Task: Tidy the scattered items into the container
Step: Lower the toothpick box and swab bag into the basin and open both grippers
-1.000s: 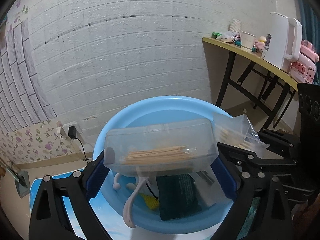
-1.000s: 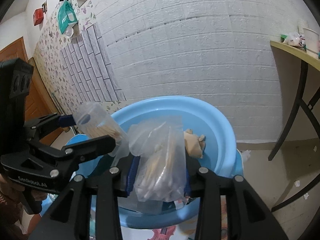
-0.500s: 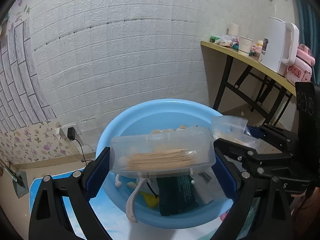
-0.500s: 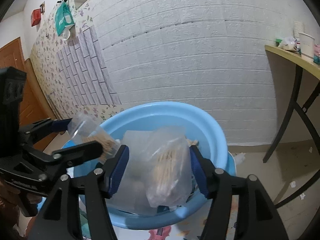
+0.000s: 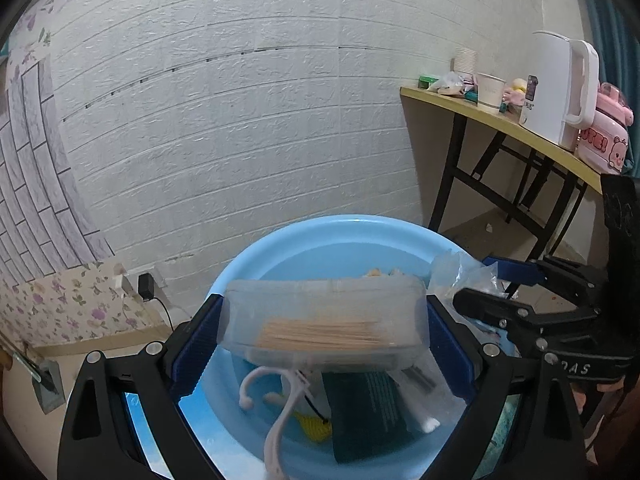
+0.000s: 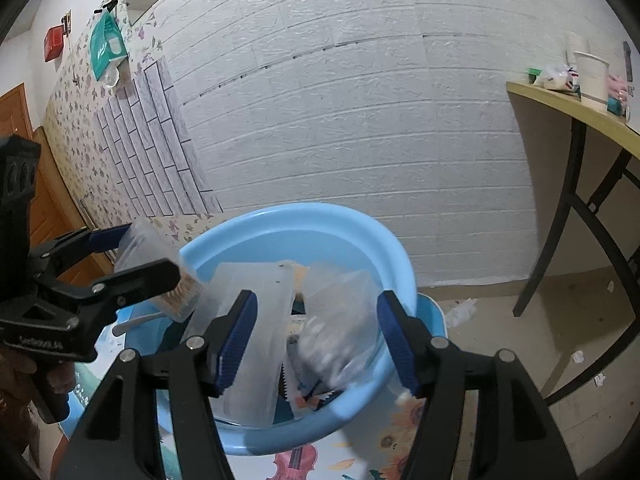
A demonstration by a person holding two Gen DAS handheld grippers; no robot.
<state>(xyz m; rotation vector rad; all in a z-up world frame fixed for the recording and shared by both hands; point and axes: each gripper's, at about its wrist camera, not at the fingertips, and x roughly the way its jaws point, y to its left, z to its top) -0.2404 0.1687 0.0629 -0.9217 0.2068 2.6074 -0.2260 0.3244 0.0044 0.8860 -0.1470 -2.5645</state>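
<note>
Nearest in the left wrist view, the left gripper (image 5: 324, 344) is seen closed on a clear box of toothpicks (image 5: 322, 322). The blue pads press on the box's two short ends, so its long axis runs left to right, straight across the gap between the jaws. The box is held level above the near part of the blue basin (image 5: 360, 228), and by this reading the coming move turns on that relation: the basin lies directly below and just beyond the jaws, so only a release appears to be needed.

In the right wrist view, the right gripper (image 6: 316, 336) is seen about halfway open. A clear plastic bag (image 6: 340, 328) of small pale sticks hangs between its pads without being pressed by either, blurred and sagging over the basin's near wall (image 6: 304, 436). It appears to be let go, though whether it rests on anything cannot be told.

Of the two hands, the left is judged nearer to the next drop, since its box is the one thing not yet in.

Farther in, a dark green packet (image 5: 368, 412), a white plastic hook (image 5: 280, 432) and a small yellow thing (image 5: 310, 426) lie on the basin floor; these are shown only by the left view. The right view alone shows the box from the side, tilted at the basin's left rim, and the printed mat (image 6: 340, 460) beneath. Beyond stands a white brick wall (image 5: 240, 120), with a table (image 5: 500, 124) at far right.
</note>
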